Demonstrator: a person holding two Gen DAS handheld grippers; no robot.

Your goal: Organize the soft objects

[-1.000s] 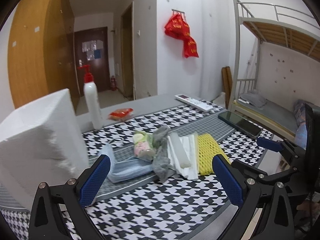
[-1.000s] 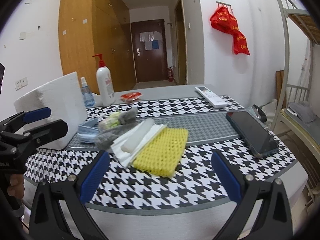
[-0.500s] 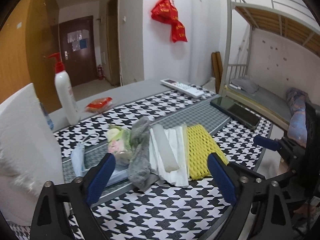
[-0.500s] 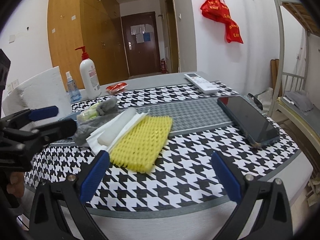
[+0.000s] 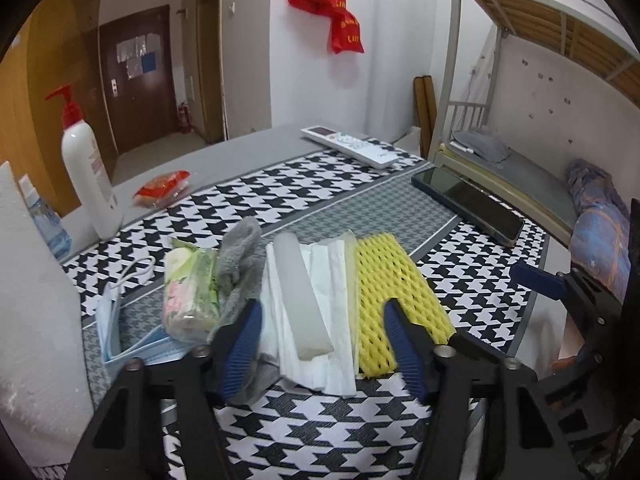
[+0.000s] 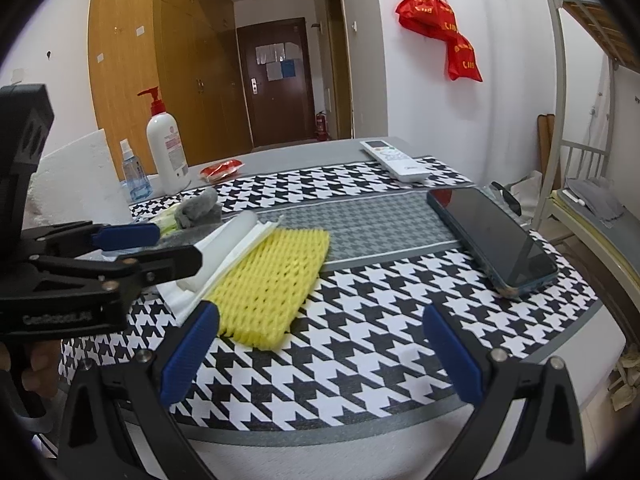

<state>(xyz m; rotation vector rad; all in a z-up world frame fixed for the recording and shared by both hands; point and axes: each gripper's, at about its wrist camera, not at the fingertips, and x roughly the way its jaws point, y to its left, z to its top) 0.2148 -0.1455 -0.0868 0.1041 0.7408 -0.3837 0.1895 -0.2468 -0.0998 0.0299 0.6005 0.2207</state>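
Soft, even indoor light — no harsh shadows showing. Fisheye bending walls and bunk bed frame (image 5: 452, 60) at edges, black vignette cutting corners. Phone (image 6: 490, 234) screen reflecting faintly — right view blurring slightly near yellow foam net (image 6: 268, 284).

The black left gripper with blue ribbed pads (image 5: 322, 344) and its matching right gripper (image 6: 320, 354) both hover level, jaws spread apart.

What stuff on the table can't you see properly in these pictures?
- Face masks: left wrist view, mostly under the tissue pack; hidden in the right wrist view by the left gripper.
- Grey cloth: left wrist view, its near end is behind a gripper finger.
- Bottle label: right wrist view, print too small.
- White block: left wrist view, cut off by the edge.
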